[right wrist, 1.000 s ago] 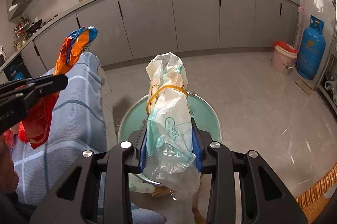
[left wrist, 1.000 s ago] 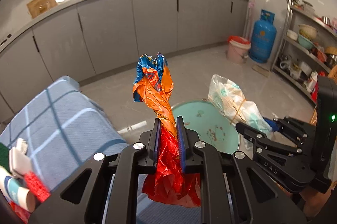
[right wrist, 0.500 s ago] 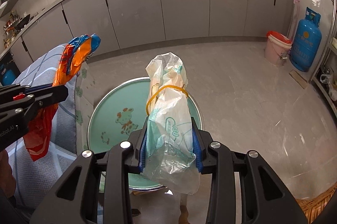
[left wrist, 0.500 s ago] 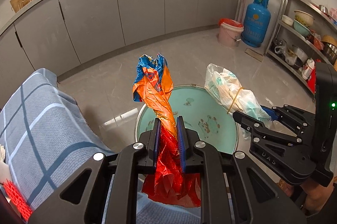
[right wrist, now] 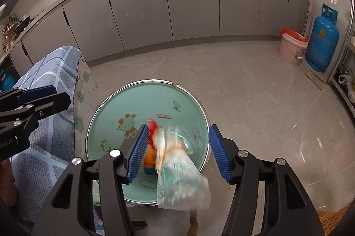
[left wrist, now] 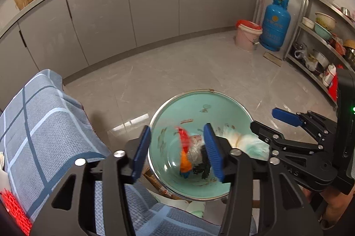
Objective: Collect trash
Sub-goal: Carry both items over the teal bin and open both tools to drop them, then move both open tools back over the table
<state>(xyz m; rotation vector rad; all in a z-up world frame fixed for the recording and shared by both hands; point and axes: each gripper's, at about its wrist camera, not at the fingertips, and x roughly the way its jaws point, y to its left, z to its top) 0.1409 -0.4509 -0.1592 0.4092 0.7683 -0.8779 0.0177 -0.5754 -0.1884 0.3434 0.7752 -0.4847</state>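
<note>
Over a teal bin (left wrist: pixel 199 103) with cartoon prints, my left gripper (left wrist: pixel 177 153) has its jaws opening, the blue pads wide apart. An orange-red wrapper (left wrist: pixel 185 151) drops, blurred, into the bin below them, touching neither pad. To the right, my right gripper (left wrist: pixel 274 123) also stands apart, with a white plastic bag (left wrist: pixel 244 143) falling beside it. In the right wrist view my right gripper (right wrist: pixel 178 153) is opening over the bin (right wrist: pixel 144 98). The blurred bag (right wrist: pixel 182 180) falls free between its pads, next to the wrapper (right wrist: pixel 150 147). My left gripper (right wrist: pixel 44 96) reaches in from the left.
A blue checked cloth (left wrist: pixel 44 120) covers a surface left of the bin. Grey cabinets (left wrist: pixel 155 3) line the far wall. A pink bucket (left wrist: pixel 247 36), a blue gas cylinder (left wrist: pixel 275 23) and a metal shelf rack (left wrist: pixel 321 36) stand at the right. A woven basket (right wrist: pixel 332 220) sits bottom right.
Both grippers have opened and let go: the orange wrapper and the plastic bag, held upright before, now fall into the teal bin. Earlier, both hands moved down over the bin.
</note>
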